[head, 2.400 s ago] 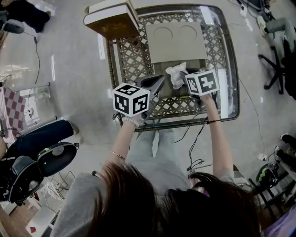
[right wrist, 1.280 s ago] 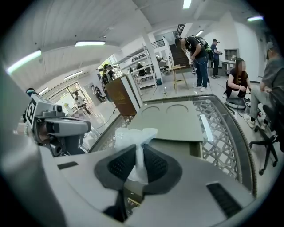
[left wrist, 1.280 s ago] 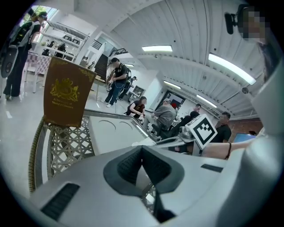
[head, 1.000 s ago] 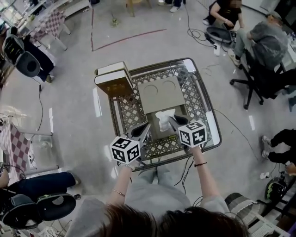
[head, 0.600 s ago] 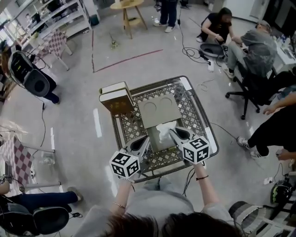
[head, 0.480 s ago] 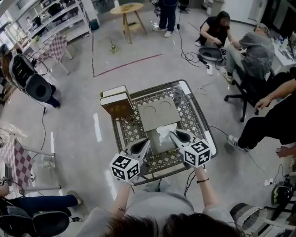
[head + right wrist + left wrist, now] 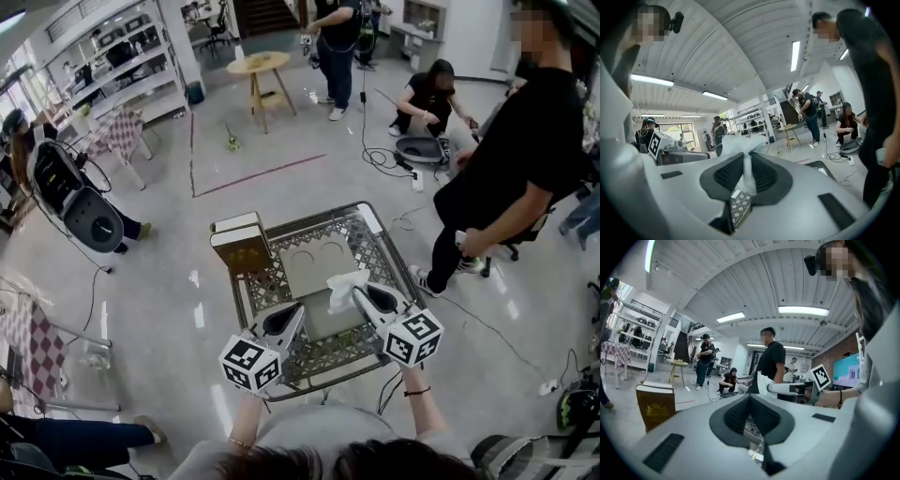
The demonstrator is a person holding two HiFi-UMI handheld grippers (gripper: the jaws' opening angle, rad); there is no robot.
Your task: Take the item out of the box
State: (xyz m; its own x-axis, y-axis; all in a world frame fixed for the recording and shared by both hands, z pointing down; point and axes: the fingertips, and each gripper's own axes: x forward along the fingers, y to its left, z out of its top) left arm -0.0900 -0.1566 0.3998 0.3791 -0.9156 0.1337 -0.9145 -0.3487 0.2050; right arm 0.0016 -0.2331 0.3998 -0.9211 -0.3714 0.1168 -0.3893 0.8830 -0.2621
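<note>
A flat cardboard box (image 7: pixel 317 270) lies open on the lattice-topped table (image 7: pixel 380 246). My right gripper (image 7: pixel 363 292) is shut on a crumpled white plastic bag (image 7: pixel 345 287), which hangs over the box's near right corner. In the right gripper view the bag (image 7: pixel 741 146) bulges out past the pinched fingertips of that gripper (image 7: pixel 746 158). My left gripper (image 7: pixel 296 311) hovers at the box's near left side. Its jaws (image 7: pixel 749 396) meet at the tips with nothing between them.
A brown book-like case (image 7: pixel 239 246) stands on the table's far left corner, also seen as the case (image 7: pixel 655 406) in the left gripper view. A person in black (image 7: pixel 506 141) stands close to the table's right side. More people, a round stool (image 7: pixel 256 66) and cables lie beyond.
The head view has tilted up and shows far more of the room. Both grippers have stayed by the box with the bag still pinched. A person in black has come up to the table's right side.
</note>
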